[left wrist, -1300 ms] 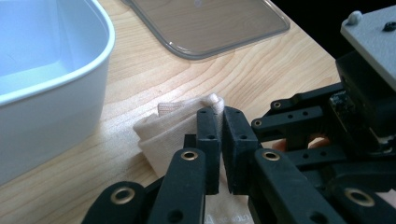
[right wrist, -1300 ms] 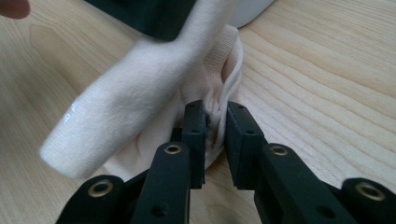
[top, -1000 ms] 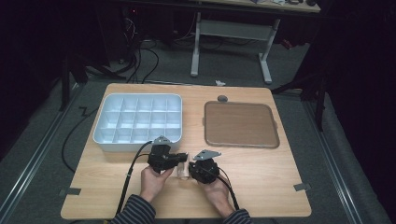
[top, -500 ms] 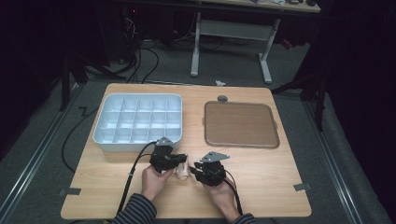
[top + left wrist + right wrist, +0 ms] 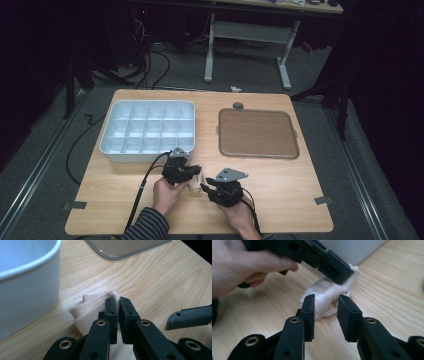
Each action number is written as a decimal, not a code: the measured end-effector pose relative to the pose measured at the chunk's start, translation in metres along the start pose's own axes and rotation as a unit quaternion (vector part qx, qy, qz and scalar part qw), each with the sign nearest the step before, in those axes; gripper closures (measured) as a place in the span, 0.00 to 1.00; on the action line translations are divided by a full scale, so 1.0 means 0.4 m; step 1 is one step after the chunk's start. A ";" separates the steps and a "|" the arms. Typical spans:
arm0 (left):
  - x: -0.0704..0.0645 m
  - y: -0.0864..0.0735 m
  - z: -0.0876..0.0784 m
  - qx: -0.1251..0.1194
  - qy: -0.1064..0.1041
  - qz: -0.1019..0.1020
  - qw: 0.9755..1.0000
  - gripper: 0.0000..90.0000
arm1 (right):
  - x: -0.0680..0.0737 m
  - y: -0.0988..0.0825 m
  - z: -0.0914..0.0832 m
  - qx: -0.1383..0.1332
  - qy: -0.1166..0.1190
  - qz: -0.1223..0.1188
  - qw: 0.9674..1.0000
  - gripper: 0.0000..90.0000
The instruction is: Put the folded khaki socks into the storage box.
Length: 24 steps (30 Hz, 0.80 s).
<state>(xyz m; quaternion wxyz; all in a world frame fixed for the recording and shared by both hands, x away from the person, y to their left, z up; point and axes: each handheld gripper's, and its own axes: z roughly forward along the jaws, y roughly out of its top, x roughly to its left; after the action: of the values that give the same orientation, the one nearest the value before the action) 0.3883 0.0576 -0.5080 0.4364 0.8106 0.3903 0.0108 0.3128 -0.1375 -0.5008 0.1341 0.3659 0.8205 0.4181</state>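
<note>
Right tool [image 5: 325,315] has just been opening, jaws apart and holding nothing, just short of the one cream cloth [image 5: 325,293]. Left tool [image 5: 119,315] is clamped tight on that cloth's edge, low on the desk [image 5: 300,200]. Beyond the cloth: one white divided tray [image 5: 112,145], one brown lid [image 5: 257,132].

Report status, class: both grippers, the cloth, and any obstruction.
Left gripper shut on folded beige cloth. Right gripper open, jaws just widened, nothing between them. Cloth on table, beside white compartment tray. Nothing in the way.
</note>
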 end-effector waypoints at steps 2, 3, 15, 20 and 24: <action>0.000 0.000 0.000 -0.001 0.001 0.001 1.000 0.96 | 0.006 0.006 0.006 0.000 0.005 -0.003 1.000 0.74; -0.001 -0.001 0.000 -0.001 0.002 0.002 1.000 0.96 | 0.010 0.008 0.010 0.002 0.005 -0.005 1.000 0.74; 0.001 -0.001 0.004 -0.004 -0.002 0.001 1.000 0.96 | 0.006 -0.003 0.051 0.036 -0.007 -0.015 0.999 0.93; 0.001 -0.001 0.015 -0.002 -0.004 -0.002 1.000 0.96 | 0.000 -0.012 0.053 0.041 -0.012 -0.012 0.999 0.95; -0.001 -0.002 0.020 -0.001 -0.002 0.002 1.000 0.96 | -0.006 -0.020 0.057 0.044 -0.011 -0.009 0.999 0.95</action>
<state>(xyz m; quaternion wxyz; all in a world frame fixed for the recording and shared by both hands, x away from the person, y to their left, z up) 0.3905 0.0520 -0.5133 0.4383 0.8108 0.3878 0.0103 0.3225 -0.1289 -0.5213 0.1306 0.3684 0.8398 0.3768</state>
